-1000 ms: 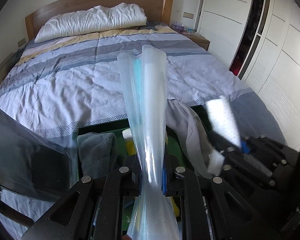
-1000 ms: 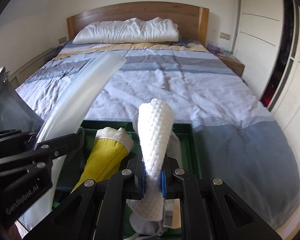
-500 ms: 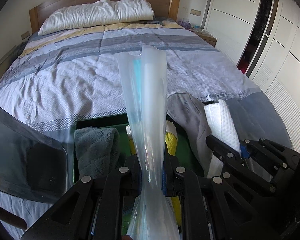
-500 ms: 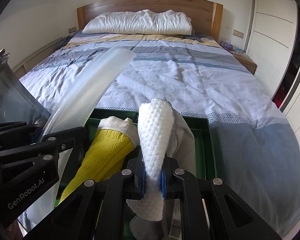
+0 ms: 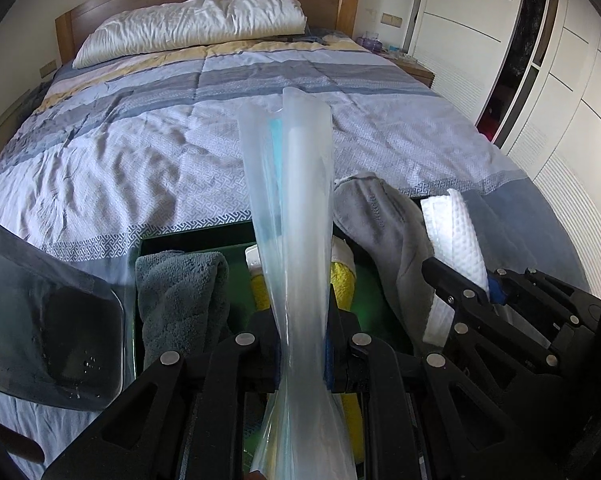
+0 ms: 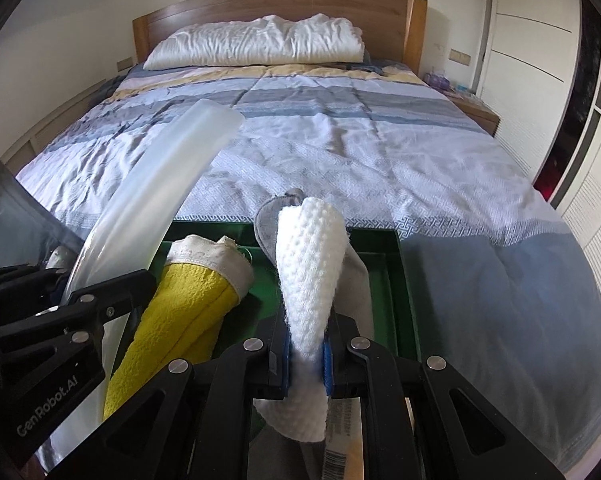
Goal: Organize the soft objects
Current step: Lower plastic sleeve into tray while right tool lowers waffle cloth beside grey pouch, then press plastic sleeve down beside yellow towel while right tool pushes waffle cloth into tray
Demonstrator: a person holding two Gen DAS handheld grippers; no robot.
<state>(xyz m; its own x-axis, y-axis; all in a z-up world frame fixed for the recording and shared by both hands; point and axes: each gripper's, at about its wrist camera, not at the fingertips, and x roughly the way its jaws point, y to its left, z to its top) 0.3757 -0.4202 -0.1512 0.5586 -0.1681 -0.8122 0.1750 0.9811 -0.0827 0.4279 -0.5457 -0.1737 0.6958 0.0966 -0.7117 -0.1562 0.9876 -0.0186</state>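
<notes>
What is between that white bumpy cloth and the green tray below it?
The white waffle-textured cloth, clamped in the right gripper, hangs over the green tray. A grey cloth draped beside it partly covers the tray; a rolled yellow towel lies leftward.

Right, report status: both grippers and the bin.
Left gripper shut on clear plastic bag. Right gripper shut on white cloth. Both above green bin. Nothing blocking.

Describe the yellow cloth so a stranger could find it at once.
At the foot of the bed sits a green tray. In it, between a dark grey towel and a pale grey cloth, lies the yellow cloth: the only bright yellow one, with a white band.
</notes>
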